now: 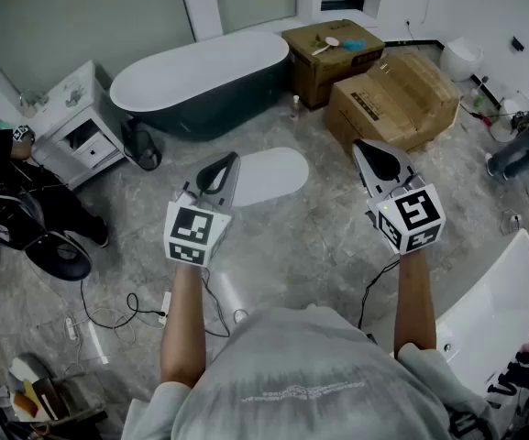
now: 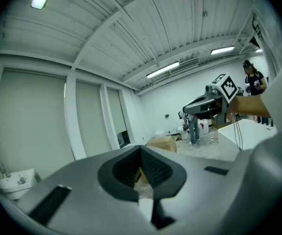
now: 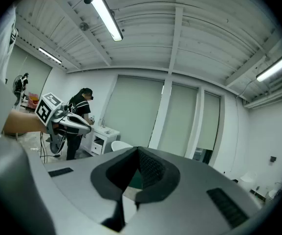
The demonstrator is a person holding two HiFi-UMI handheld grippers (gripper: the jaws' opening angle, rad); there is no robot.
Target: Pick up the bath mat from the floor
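A white oval mat [image 1: 269, 174] lies flat on the floor at frame centre. The left gripper [image 1: 233, 158] and right gripper [image 1: 357, 145] hover either side of it, jaws closed and empty. A clean lift likely needs parted jaws pinching its thin edge.

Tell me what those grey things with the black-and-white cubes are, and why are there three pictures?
They are two hand-held grippers, like big tongs, and the cubes are part of them. A person holds the left gripper in one hand and the right gripper in the other. One picture comes from a camera on the person's head, looking down. The other two come from small cameras riding on each gripper, looking along its jaws. Both pairs of jaws are closed and hold nothing. On the floor lies a white oval bath mat, not yet picked up. Behind it are a bathtub and cardboard boxes.
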